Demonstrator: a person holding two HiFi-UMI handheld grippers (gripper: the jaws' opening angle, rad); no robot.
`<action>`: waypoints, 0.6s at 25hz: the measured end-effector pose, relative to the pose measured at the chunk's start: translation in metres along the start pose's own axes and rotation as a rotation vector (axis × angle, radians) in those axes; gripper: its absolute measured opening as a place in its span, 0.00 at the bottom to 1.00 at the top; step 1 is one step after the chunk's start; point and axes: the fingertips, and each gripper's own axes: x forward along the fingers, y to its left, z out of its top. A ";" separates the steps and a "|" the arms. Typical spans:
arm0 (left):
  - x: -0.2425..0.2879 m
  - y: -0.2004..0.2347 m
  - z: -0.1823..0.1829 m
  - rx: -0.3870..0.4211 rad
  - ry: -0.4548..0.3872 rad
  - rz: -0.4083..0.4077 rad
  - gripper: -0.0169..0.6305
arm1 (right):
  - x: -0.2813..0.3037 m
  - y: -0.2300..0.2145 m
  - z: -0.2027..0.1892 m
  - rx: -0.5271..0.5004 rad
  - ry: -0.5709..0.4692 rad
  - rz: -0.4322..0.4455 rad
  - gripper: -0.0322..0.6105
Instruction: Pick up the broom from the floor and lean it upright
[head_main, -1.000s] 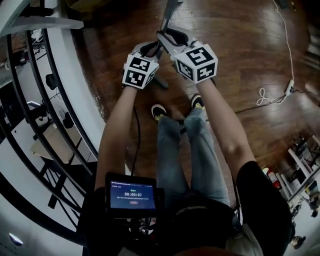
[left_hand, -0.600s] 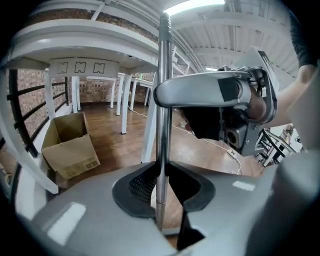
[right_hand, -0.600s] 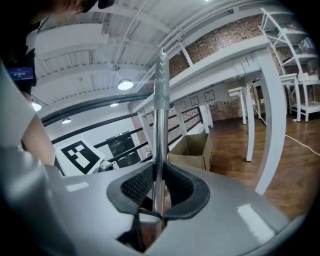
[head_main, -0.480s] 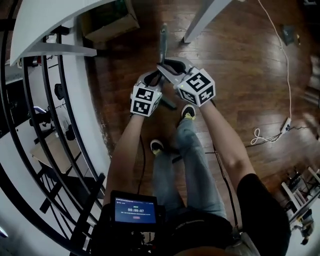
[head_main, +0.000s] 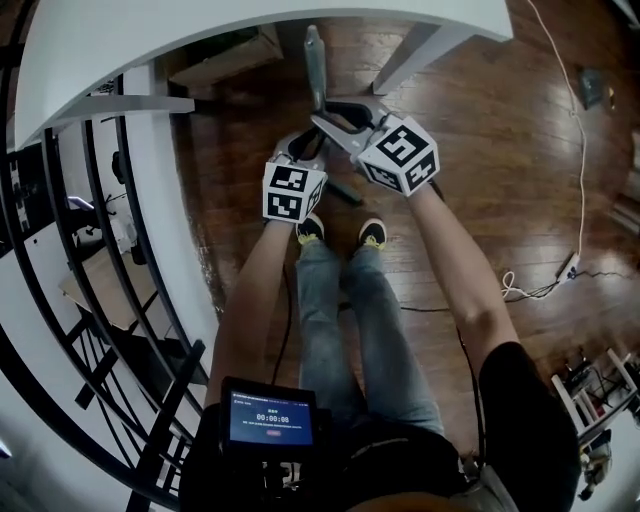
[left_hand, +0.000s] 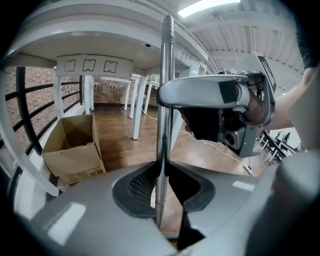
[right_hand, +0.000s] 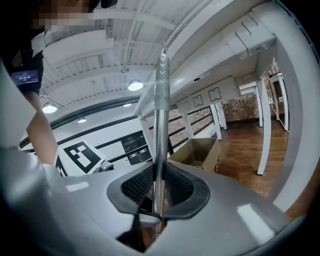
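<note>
The broom's metal handle (head_main: 315, 62) stands nearly upright in front of me, its grey tip just short of the white table's edge (head_main: 300, 12). My left gripper (head_main: 314, 150) is shut on the handle low down, and in the left gripper view the pole (left_hand: 163, 115) runs up between its pads (left_hand: 142, 182). My right gripper (head_main: 326, 119) is shut on the handle just above the left one; its own view shows the pole (right_hand: 160, 120) pinched between its pads (right_hand: 177, 187). The right gripper (left_hand: 220, 97) shows in the left gripper view too. The two grippers hide the broom's lower end.
An open cardboard box (head_main: 225, 52) sits on the wooden floor under the table, left of the handle. A white table leg (head_main: 405, 58) slants down on the right. A black railing (head_main: 110, 230) runs along the left. A white cable (head_main: 560, 110) trails over the floor at right.
The person has stepped forward with the broom. The table, its leg and the box have come closer, and the handle's tip now reaches the table's edge. Both grippers kept hold.
</note>
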 end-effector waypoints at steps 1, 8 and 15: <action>0.002 0.001 0.001 0.000 -0.001 -0.007 0.18 | 0.000 -0.002 0.000 0.004 0.004 -0.003 0.17; 0.015 0.003 0.008 0.024 0.007 -0.050 0.18 | 0.001 -0.018 0.002 0.009 0.013 -0.045 0.17; 0.020 -0.001 0.009 0.049 0.009 -0.065 0.18 | -0.004 -0.023 0.000 -0.005 0.021 -0.081 0.19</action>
